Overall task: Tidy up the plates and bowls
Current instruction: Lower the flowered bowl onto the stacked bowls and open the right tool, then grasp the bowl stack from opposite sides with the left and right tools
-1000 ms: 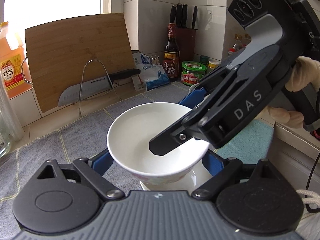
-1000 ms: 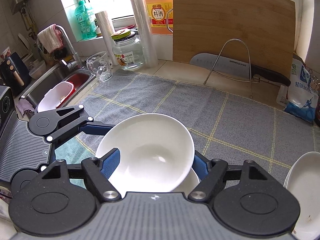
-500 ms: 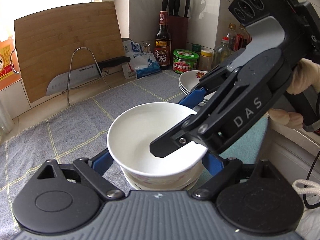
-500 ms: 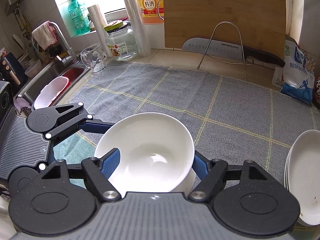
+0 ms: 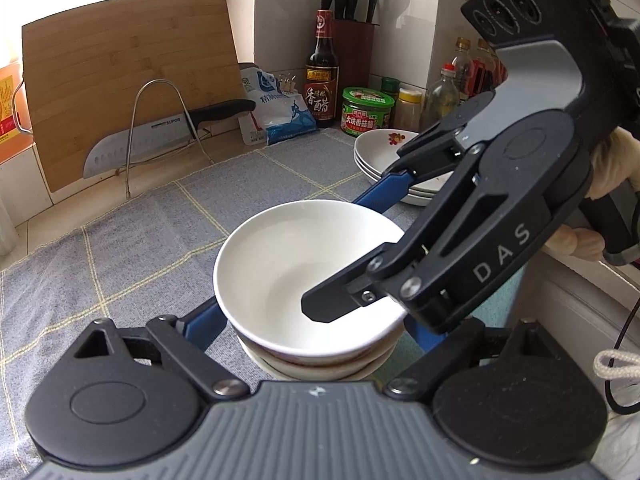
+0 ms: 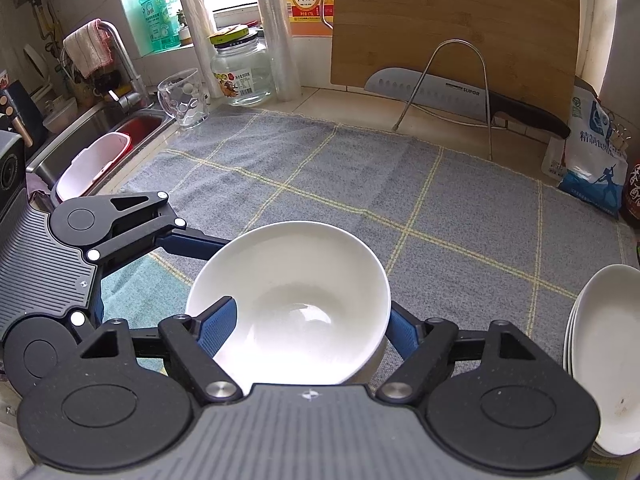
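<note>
On the left, my left gripper [image 6: 208, 256] stays spread wide around the bowl stack [image 5: 316, 360] without visibly pinching it. In the middle, the white bowl [image 6: 292, 300] has come down onto that stack on the grey cloth [image 6: 360, 184]. My right gripper [image 6: 308, 320], one finger inside the rim, is opening, so I judge this bowl delivered. Plates [image 6: 600, 352] wait far right.

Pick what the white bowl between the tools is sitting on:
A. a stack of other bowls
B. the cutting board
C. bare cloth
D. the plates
A: the white bowl sits nested on more bowls whose rims show just beneath it.
</note>
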{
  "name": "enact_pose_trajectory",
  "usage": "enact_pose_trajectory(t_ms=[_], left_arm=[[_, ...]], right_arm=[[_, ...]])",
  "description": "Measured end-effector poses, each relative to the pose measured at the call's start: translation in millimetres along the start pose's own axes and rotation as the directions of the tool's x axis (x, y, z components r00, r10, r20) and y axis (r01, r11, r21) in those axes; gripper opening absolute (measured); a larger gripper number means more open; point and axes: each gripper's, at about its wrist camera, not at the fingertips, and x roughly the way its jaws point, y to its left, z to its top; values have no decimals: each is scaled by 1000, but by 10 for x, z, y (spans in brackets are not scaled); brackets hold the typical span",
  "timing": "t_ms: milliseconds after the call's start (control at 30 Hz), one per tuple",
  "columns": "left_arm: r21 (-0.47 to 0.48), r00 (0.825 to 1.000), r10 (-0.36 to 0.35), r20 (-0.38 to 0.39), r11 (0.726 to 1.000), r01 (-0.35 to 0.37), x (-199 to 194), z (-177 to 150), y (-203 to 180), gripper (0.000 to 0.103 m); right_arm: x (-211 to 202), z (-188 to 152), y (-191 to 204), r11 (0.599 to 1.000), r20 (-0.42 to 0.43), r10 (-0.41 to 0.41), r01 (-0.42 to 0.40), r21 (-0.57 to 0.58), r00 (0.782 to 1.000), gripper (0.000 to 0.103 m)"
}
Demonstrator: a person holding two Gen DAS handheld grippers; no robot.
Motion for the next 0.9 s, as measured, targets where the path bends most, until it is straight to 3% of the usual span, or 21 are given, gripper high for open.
enact_pose_trajectory(t_ms=[200, 600, 900], left_arm=[[9, 1000, -9, 6, 1000, 9, 5, -13, 7, 96], [43, 998, -56, 18, 998, 55, -211, -52, 113, 100], [90, 994, -97, -48, 991, 101, -202, -149, 206, 101]], right_arm=[[-8, -15, 32, 1000, 25, -12, 12, -24, 1000, 103], [-143, -28, 101, 993, 69, -54, 61, -98, 996, 103], [-306, -250, 188, 976, 84, -66, 82, -203, 994, 103]])
